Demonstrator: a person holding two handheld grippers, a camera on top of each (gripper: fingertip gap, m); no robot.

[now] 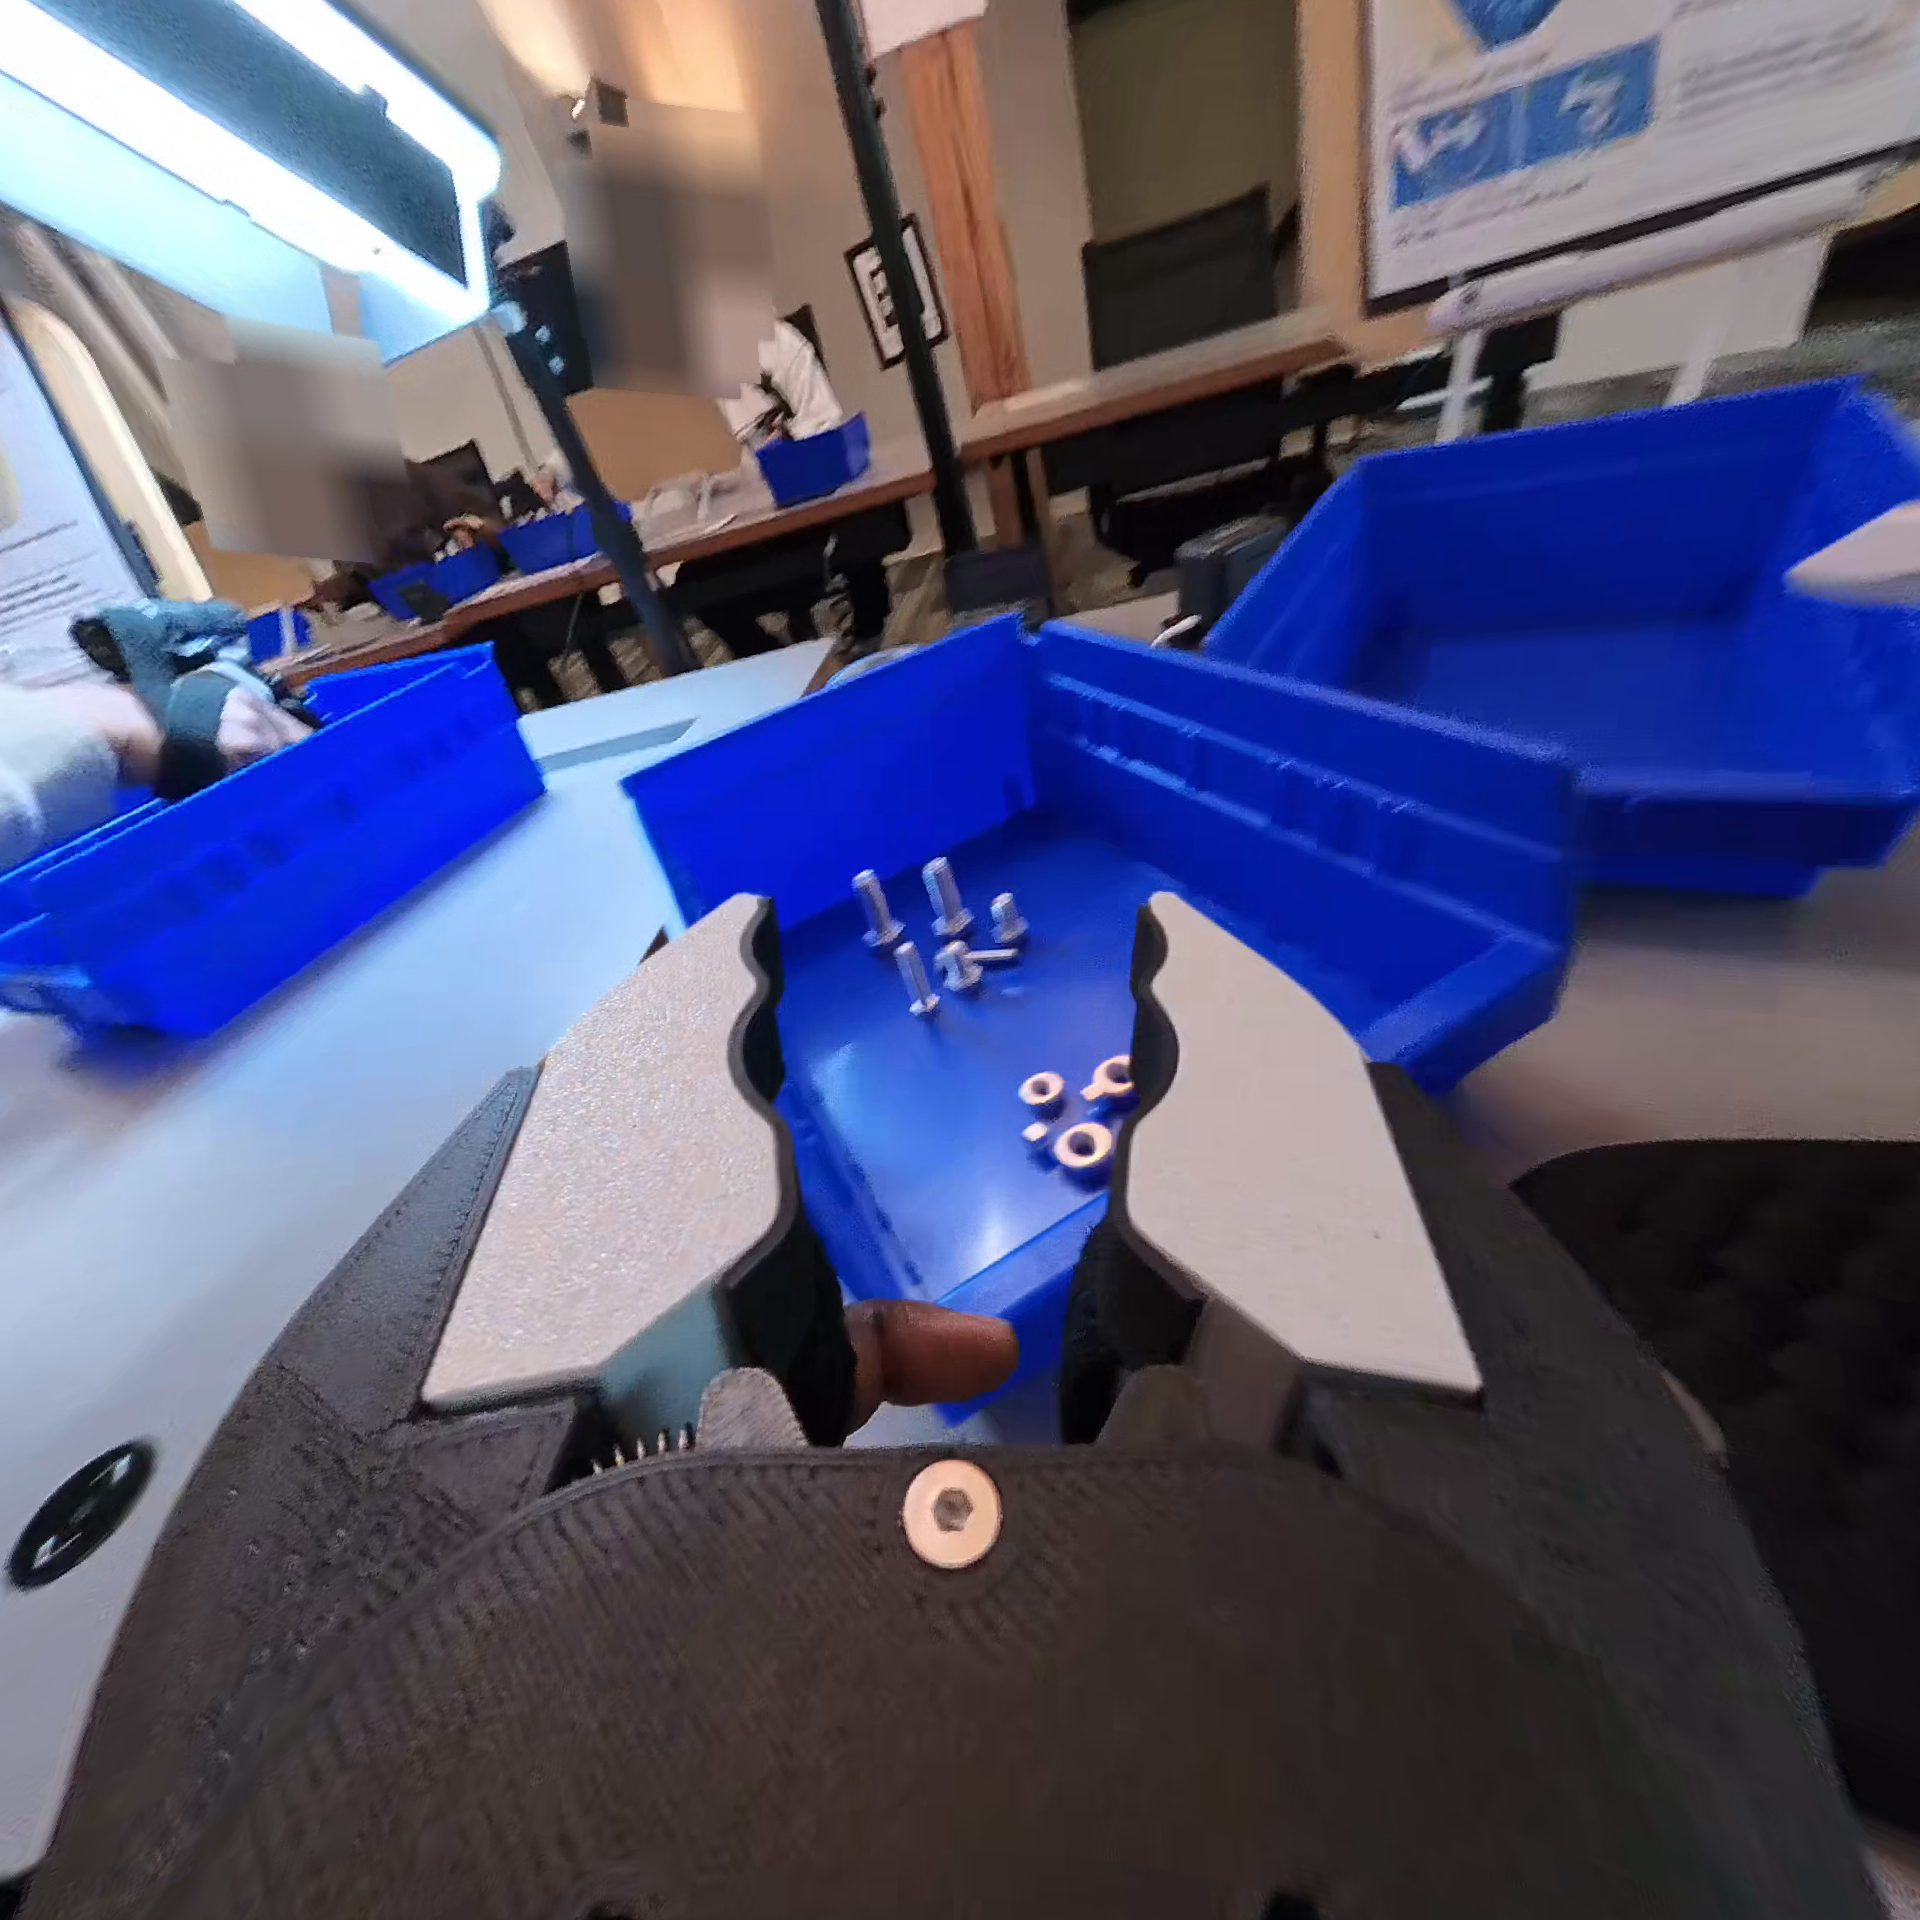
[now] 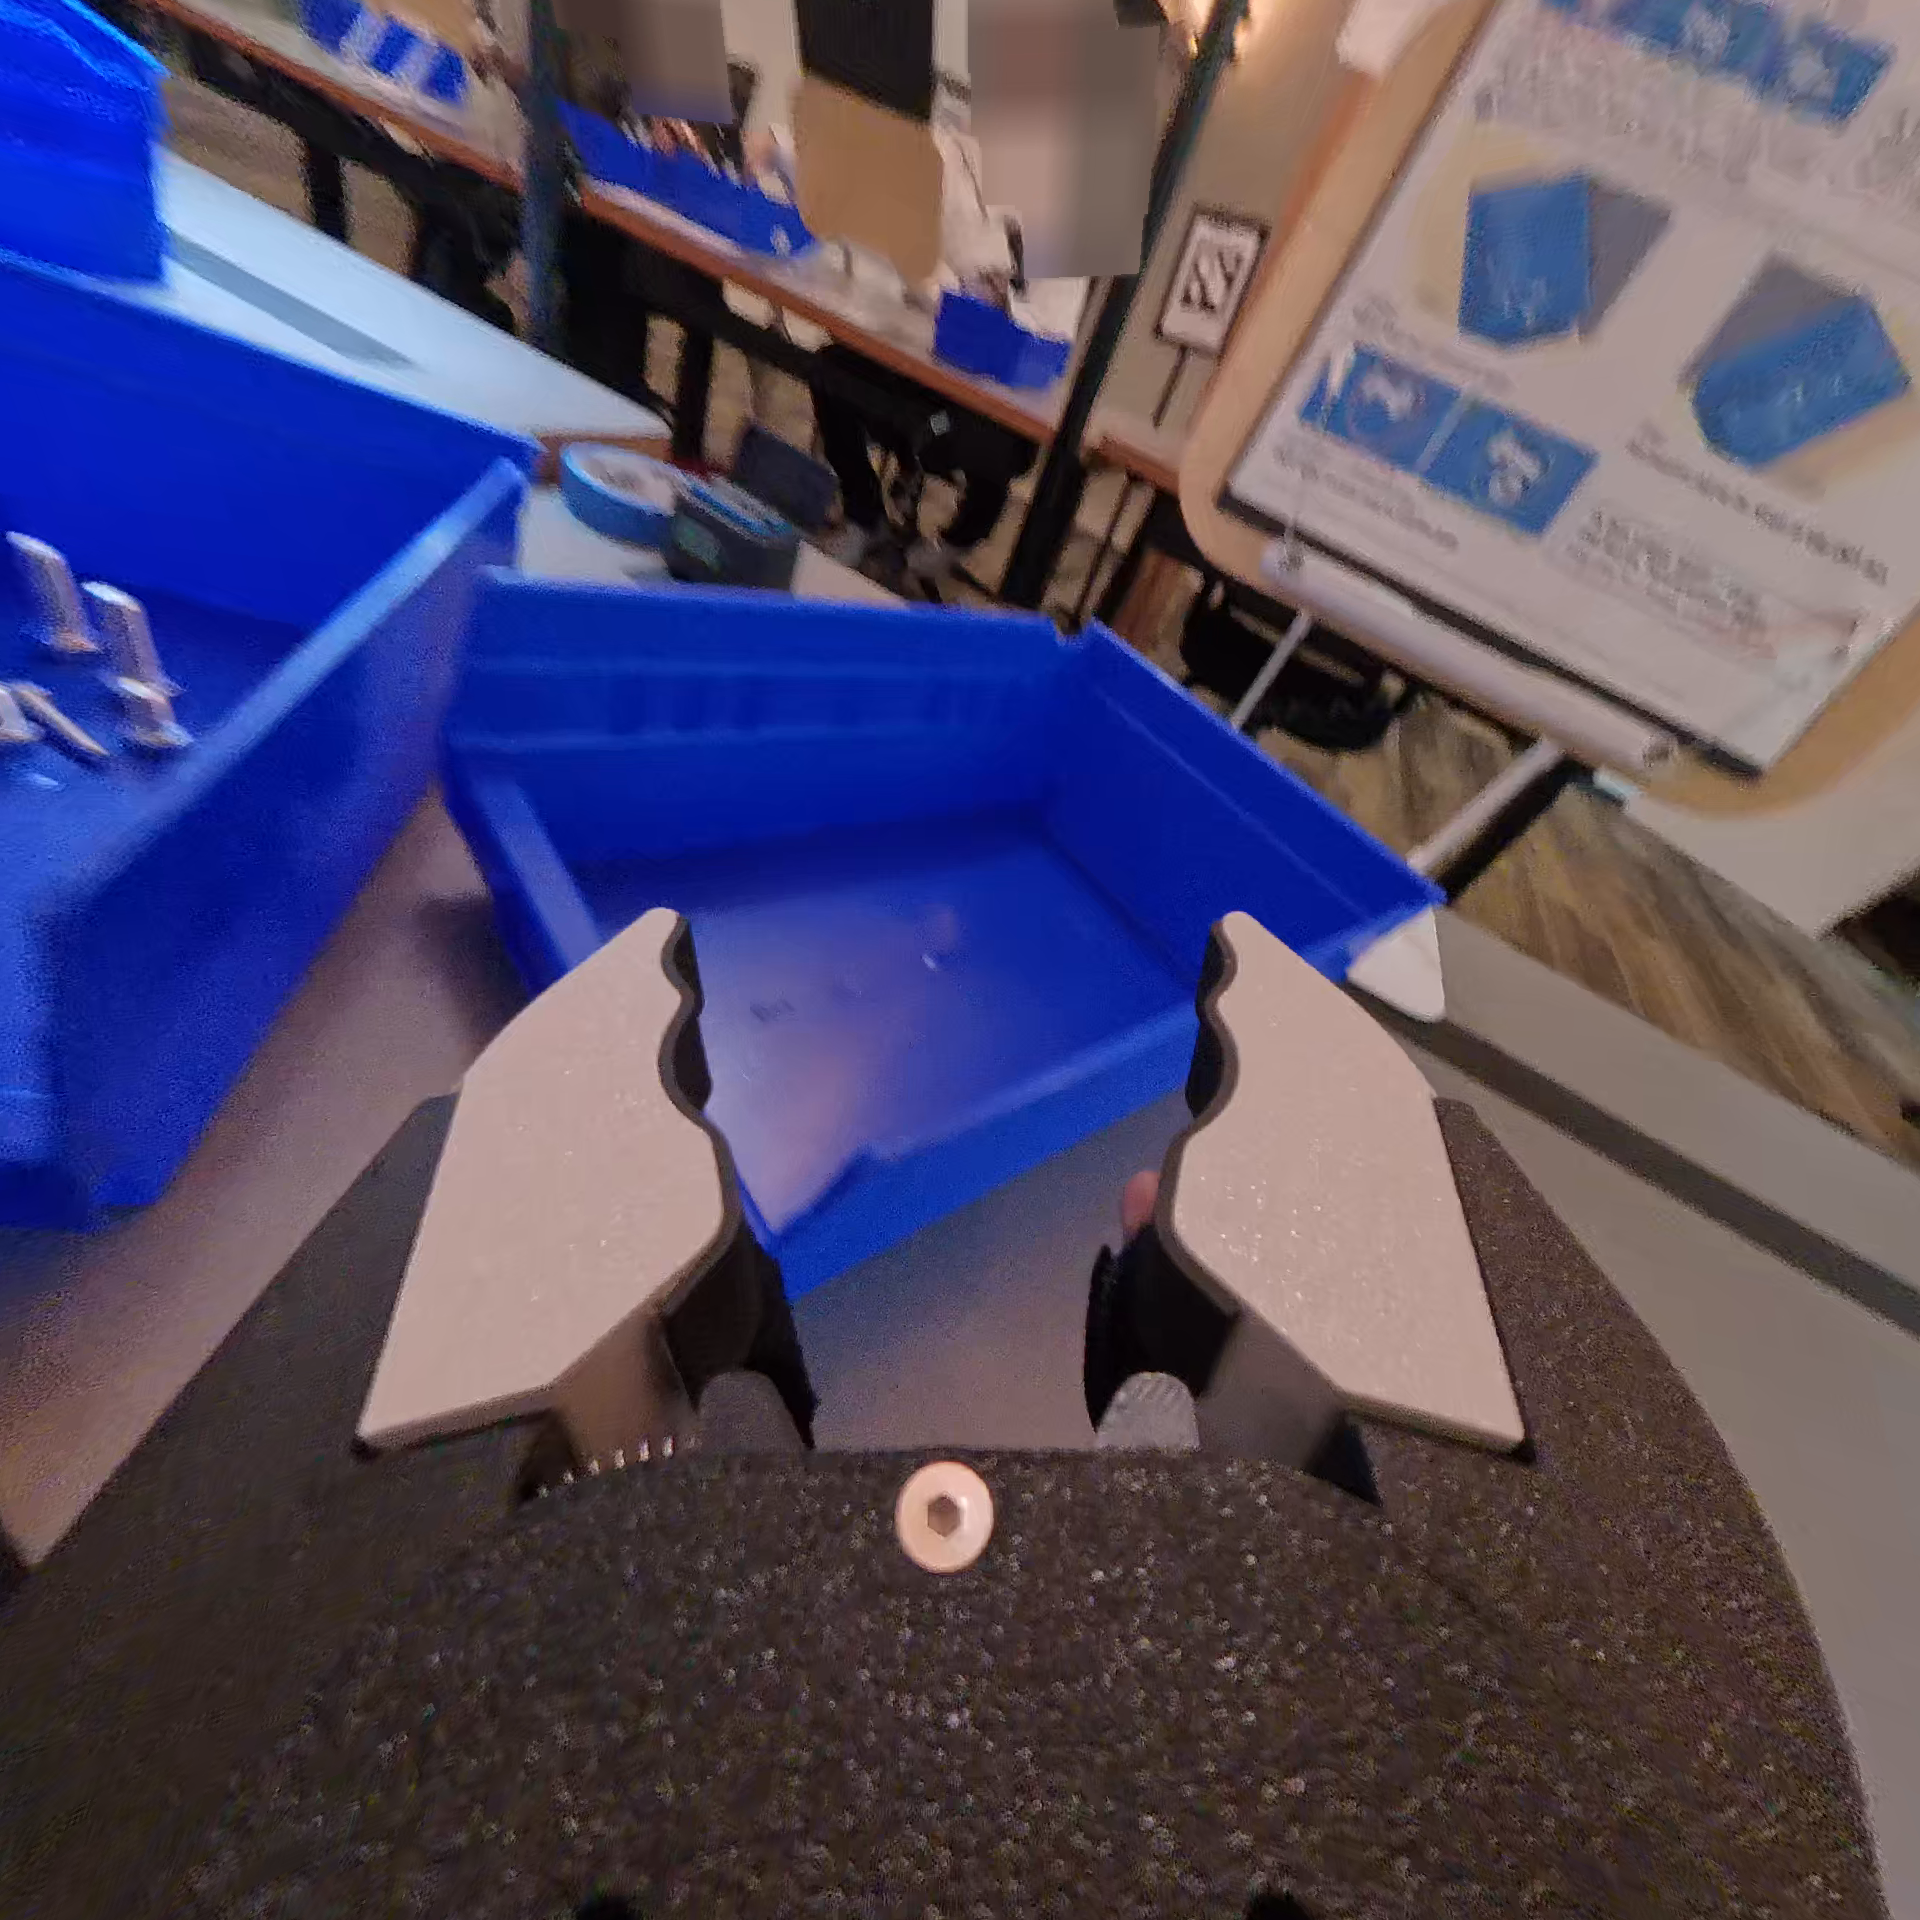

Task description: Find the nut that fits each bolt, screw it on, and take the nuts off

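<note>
While both hand-held grippers, left (image 1: 956, 925) and right (image 2: 945, 945), gape empty, crowded upright bolts (image 1: 940, 935) could topple when one is pinched.

A bright strip light (image 1: 312, 135) glows at upper left. Long wooden tables (image 1: 1122, 400) stand far across the room before pale walls. A dark pole (image 1: 894, 291) rises mid-room; a poster board (image 2: 1621, 343) stands at right over wood-patterned floor (image 2: 1621, 925).

Left gripper (image 1: 956, 914), right gripper (image 2: 951, 935): textured black printed bodies, grey wavy-edged fingers (image 1: 644, 1122), black pads, one silver hex screw (image 1: 951, 1512) each.
</note>
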